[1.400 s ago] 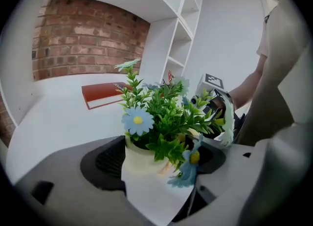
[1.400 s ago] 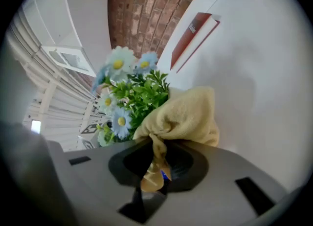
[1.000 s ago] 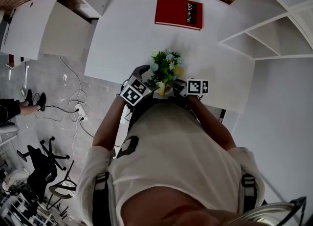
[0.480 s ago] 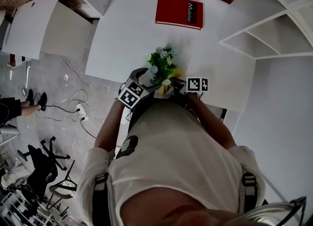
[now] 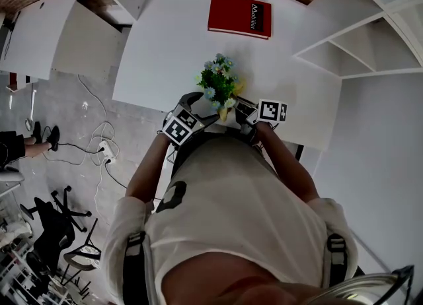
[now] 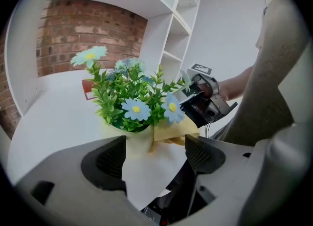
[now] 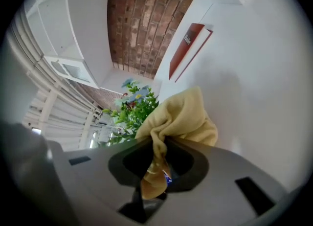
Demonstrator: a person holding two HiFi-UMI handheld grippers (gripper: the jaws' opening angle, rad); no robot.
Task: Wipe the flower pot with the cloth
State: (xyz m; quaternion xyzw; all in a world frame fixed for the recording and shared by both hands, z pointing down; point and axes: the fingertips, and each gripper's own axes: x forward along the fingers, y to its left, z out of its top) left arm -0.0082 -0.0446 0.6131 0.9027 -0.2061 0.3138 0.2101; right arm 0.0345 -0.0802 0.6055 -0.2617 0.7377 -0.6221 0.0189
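Observation:
A pale flower pot (image 6: 146,171) with green leaves and blue daisies (image 6: 132,98) sits between the jaws of my left gripper (image 6: 155,154), which is shut on it. In the head view the plant (image 5: 217,86) is at the table's near edge, with the left gripper (image 5: 198,109) on its left. My right gripper (image 7: 156,156) is shut on a bunched yellow cloth (image 7: 178,120). In the left gripper view the cloth (image 6: 173,133) presses against the pot's right side under the flowers, with the right gripper (image 6: 205,105) behind it.
A red book (image 5: 241,15) lies at the far side of the white table (image 5: 172,46). White shelves (image 5: 357,53) stand to the right and a brick wall (image 6: 83,34) behind. Cables and an office chair (image 5: 59,221) are on the floor at left.
The plant and pot have shifted slightly up and left in the head view. The right gripper with the cloth has moved a little up and to the right beside the pot.

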